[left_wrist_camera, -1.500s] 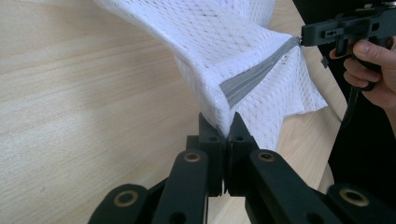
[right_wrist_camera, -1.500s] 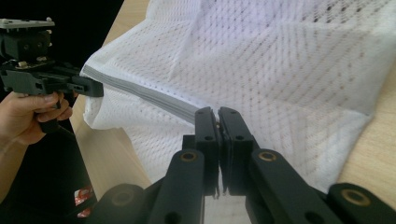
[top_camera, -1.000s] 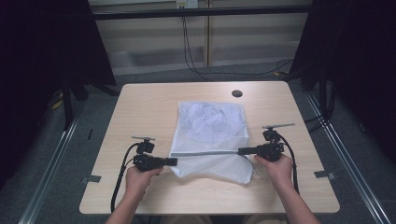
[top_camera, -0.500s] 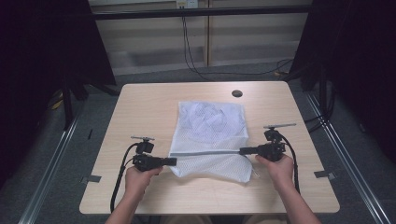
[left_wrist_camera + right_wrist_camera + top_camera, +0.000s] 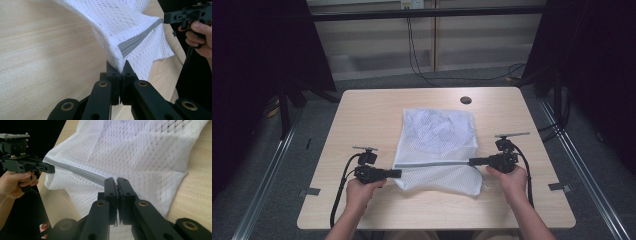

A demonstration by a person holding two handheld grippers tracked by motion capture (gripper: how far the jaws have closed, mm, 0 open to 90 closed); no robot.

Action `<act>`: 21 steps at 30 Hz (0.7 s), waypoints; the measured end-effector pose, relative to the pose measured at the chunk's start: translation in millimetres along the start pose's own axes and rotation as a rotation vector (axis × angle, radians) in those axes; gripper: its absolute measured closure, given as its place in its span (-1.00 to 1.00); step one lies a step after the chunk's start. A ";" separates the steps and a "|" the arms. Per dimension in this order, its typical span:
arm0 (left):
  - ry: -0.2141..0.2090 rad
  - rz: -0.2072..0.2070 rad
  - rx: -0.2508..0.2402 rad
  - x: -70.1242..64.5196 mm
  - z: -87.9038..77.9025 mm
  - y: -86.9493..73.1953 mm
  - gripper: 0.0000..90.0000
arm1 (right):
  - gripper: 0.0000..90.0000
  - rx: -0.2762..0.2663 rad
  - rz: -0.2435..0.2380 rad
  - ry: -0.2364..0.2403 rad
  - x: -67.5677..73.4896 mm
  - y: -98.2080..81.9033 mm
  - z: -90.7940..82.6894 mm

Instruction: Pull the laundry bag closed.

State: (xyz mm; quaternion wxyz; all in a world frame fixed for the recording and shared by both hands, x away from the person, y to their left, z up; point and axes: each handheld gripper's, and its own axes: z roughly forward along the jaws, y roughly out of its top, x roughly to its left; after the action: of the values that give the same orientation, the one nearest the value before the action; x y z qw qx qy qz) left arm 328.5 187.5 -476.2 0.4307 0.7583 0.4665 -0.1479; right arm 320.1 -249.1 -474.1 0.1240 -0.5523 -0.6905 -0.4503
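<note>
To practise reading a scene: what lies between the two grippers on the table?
In the high view, the grey zipper strip of the white mesh bag runs taut between the left gripper and the right gripper, each shut on one end.

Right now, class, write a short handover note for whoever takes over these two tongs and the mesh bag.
Left tongs: shut on one end of the mesh bag's grey zipper strip.
Right tongs: shut on the other end.
The bag lies mid-table, near edge lifted, strip pulled straight between the tongs.
Done: both ends gripped.
Left: likely working the zipper or moving the bag; keep the tension even.
</note>
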 end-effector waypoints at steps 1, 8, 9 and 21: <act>0.000 -0.002 0.000 0.1 -0.1 0.0 0.97 | 0.93 0.003 0.008 -0.001 -0.3 -0.1 -1.0; -0.002 -0.002 0.001 0.3 -0.1 0.0 0.97 | 0.93 -0.004 0.002 0.000 -1.6 -0.4 -1.7; -0.002 -0.003 0.001 0.3 -0.2 0.0 0.97 | 0.93 -0.004 0.003 0.000 -1.5 -0.4 -1.8; 0.008 -0.010 -0.002 1.0 -0.1 0.0 0.97 | 0.93 -0.008 0.008 -0.005 -2.1 -1.3 -5.0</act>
State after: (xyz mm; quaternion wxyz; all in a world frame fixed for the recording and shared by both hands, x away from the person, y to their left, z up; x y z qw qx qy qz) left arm 329.0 188.1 -476.8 0.4288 0.7562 0.4721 -0.1465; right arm 318.0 -254.2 -473.3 0.1217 -0.5567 -0.6869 -0.4511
